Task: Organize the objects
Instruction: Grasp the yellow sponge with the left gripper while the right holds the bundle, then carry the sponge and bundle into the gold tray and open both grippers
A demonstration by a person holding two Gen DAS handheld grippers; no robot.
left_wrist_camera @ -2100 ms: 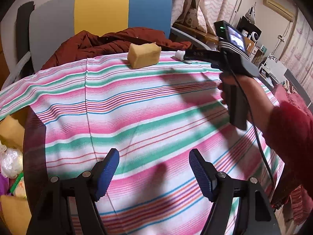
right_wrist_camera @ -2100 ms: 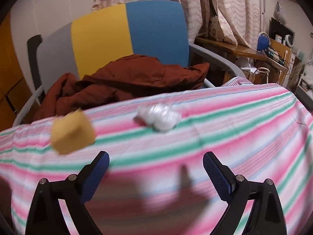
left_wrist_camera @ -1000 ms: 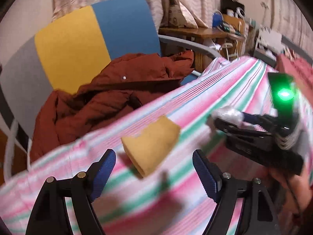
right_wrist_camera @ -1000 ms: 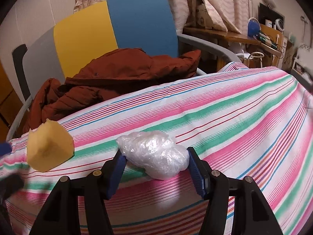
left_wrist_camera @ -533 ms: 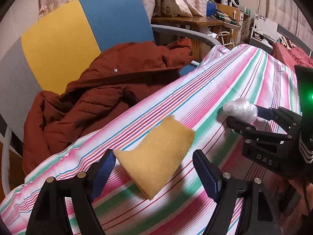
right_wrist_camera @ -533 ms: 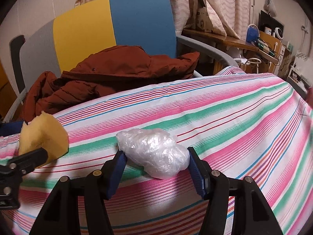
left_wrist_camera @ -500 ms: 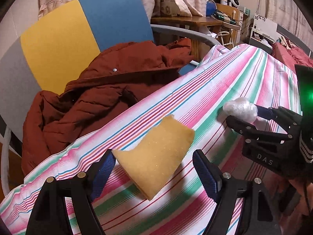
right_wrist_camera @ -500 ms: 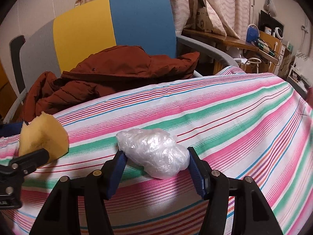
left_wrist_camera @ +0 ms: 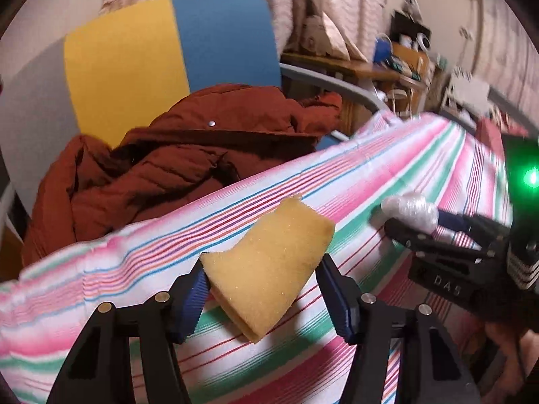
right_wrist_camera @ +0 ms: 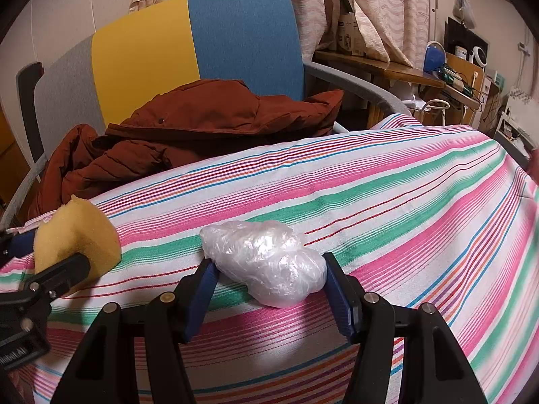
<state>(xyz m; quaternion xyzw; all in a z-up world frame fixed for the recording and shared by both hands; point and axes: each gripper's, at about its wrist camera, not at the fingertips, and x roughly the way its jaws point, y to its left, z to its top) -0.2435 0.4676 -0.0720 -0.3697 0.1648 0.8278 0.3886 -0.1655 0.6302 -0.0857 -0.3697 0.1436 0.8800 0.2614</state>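
My left gripper (left_wrist_camera: 266, 289) is shut on a yellow sponge (left_wrist_camera: 269, 266) and holds it just above the striped cloth (left_wrist_camera: 421, 161). The sponge also shows at the left of the right wrist view (right_wrist_camera: 75, 232). My right gripper (right_wrist_camera: 269, 289) is shut on a crumpled clear plastic bag (right_wrist_camera: 266, 259) over the same cloth (right_wrist_camera: 404, 202). In the left wrist view the bag (left_wrist_camera: 409, 207) sits at the tip of the right gripper, to the right of the sponge.
Behind the cloth-covered table stands a chair (right_wrist_camera: 188, 43) with a grey, yellow and blue back and a rust-red jacket (right_wrist_camera: 188, 128) on its seat. A cluttered wooden desk (right_wrist_camera: 404, 67) and curtains are at the back right.
My left gripper has closed its fingers onto the yellow sponge and the view has shifted slightly. My right gripper keeps its hold on the plastic bag.
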